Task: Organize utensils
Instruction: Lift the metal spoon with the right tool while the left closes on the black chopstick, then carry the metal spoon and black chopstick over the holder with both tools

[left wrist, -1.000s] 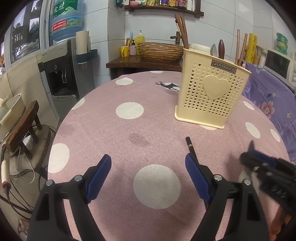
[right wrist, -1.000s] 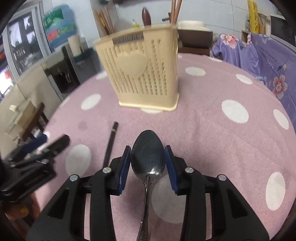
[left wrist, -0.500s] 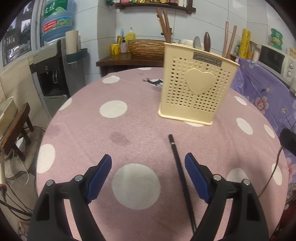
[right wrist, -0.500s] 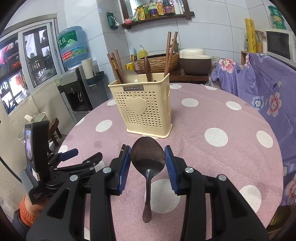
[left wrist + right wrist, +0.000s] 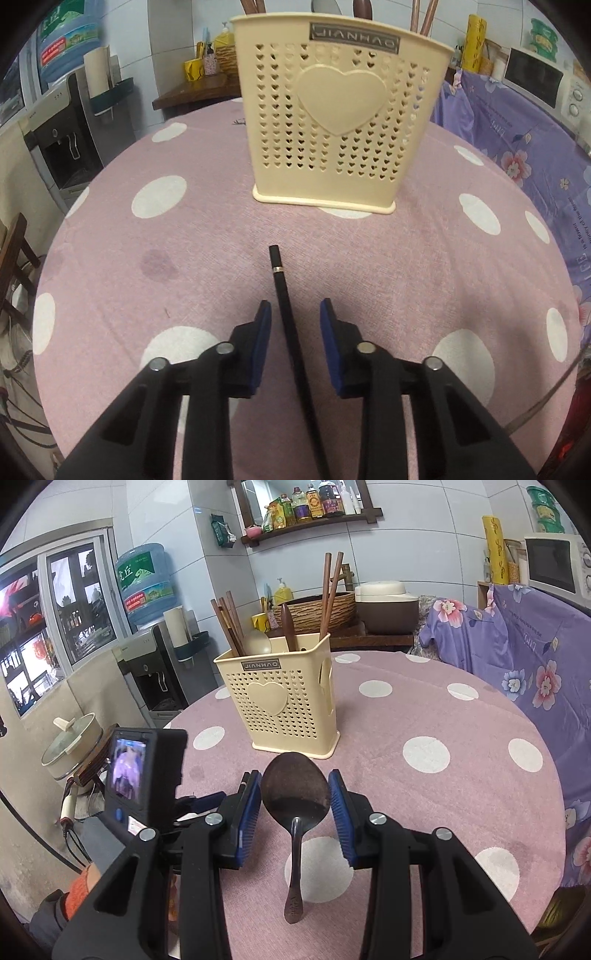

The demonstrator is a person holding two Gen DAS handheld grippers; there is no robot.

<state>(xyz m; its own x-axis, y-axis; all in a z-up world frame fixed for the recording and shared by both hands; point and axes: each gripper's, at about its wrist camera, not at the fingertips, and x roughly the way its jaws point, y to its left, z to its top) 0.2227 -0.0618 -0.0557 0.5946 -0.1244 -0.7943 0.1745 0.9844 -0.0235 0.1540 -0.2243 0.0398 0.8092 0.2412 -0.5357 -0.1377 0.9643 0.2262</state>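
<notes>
Straddling a black chopstick (image 5: 286, 314) on the polka-dot tablecloth (image 5: 424, 277): left gripper (image 5: 295, 314), jaws narrowed, pads beside the stick, apparently not yet touching. Right gripper (image 5: 295, 790): clamped on a dark metal spoon (image 5: 295, 790), raised, handle hanging down. Beyond: cream utensil holder (image 5: 288, 701), part-filled. Step, judged: pickup. Next: close, lift, deposit both in holder.
</notes>
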